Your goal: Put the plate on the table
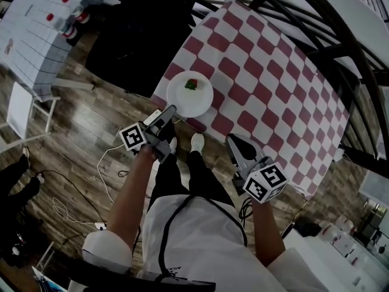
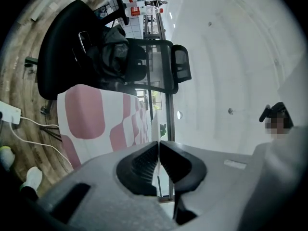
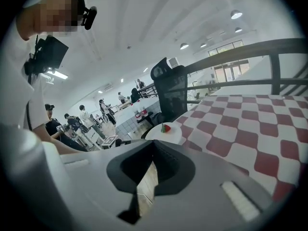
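Note:
A white plate (image 1: 189, 93) carrying a small red and green piece (image 1: 192, 84) is over the near left corner of the table with the red-and-white checked cloth (image 1: 273, 84). I cannot tell whether the plate rests on the cloth or hangs just above it. My left gripper (image 1: 171, 109) is shut on the plate's near rim. In the left gripper view, that rim is a thin white edge (image 2: 157, 173) pinched between the pads of the left gripper (image 2: 158, 143). My right gripper (image 1: 231, 140) hangs off the table's near edge, shut and holding nothing. The right gripper view looks past the right gripper (image 3: 154, 146) at the plate (image 3: 166, 134).
A black office chair (image 1: 121, 35) stands just beyond the table's left corner. White cables (image 1: 109, 175) trail on the wooden floor by the person's feet. A dark metal railing (image 1: 340, 29) curves over the table's far side. Another table with bottles (image 1: 36, 29) is far left.

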`<state>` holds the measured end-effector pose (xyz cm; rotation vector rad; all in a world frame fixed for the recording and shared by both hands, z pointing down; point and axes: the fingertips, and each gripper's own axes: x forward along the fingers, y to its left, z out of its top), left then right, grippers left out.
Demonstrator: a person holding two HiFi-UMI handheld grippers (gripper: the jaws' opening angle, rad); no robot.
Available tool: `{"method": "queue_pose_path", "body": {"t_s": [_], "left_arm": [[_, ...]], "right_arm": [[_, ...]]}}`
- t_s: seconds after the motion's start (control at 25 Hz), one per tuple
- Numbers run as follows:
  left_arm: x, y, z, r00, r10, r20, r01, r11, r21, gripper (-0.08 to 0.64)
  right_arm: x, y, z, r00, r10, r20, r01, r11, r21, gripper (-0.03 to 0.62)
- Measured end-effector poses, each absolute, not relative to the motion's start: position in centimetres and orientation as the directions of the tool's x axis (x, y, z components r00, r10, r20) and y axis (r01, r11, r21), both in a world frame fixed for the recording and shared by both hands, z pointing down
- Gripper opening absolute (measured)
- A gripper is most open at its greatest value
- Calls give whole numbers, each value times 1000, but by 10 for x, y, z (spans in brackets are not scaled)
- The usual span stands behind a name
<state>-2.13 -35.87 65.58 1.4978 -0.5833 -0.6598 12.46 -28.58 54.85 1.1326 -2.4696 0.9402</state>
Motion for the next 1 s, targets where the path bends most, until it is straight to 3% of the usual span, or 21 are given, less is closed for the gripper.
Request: {"method": "queue_pose_path", "body": {"t_s": [0.88,1.0], "left_arm": [[-21,-375,702,670,-742,17,23,45,999,20],[-25,-372,713,670,-739,74,-22,80,997,18]], "right_arm": [[120,-290,573,-673,-535,512,-740,498,-452,8],[119,-289,572,-674,-534,510,-739,497,-456,8]]}}
